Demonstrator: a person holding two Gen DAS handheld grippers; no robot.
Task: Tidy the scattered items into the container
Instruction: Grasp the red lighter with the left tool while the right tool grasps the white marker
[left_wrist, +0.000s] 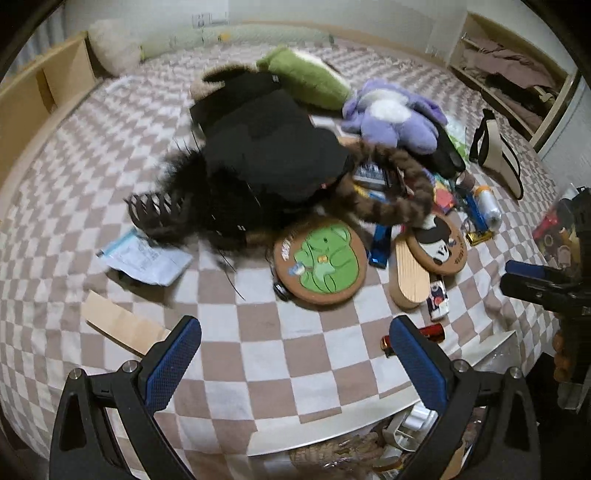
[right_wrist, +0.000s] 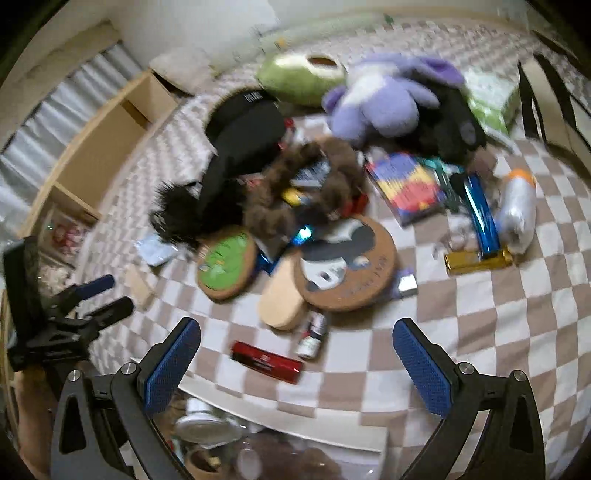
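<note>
Scattered items lie on a checkered bedspread (left_wrist: 280, 354). In the left wrist view I see a black cap (left_wrist: 273, 147), a green round coaster (left_wrist: 320, 260), a panda coaster (left_wrist: 437, 242), a purple plush (left_wrist: 391, 114), a brown braid (left_wrist: 399, 184) and a red tube (left_wrist: 434, 332). My left gripper (left_wrist: 295, 363) is open and empty above bare bedspread. My right gripper (right_wrist: 297, 365) is open and empty, just above a red box (right_wrist: 266, 361) and a small bottle (right_wrist: 313, 334). The clear container (right_wrist: 229, 439) sits at the bed's near edge below both grippers, holding several items.
A green plush (left_wrist: 306, 75), a white bag with black straps (left_wrist: 498, 158), a paper packet (left_wrist: 142, 258), a wooden piece (left_wrist: 118, 321), a gold bar (right_wrist: 476, 260) and a blue pen (right_wrist: 482, 218) lie around. Wooden shelves (left_wrist: 40, 99) flank the bed on the left.
</note>
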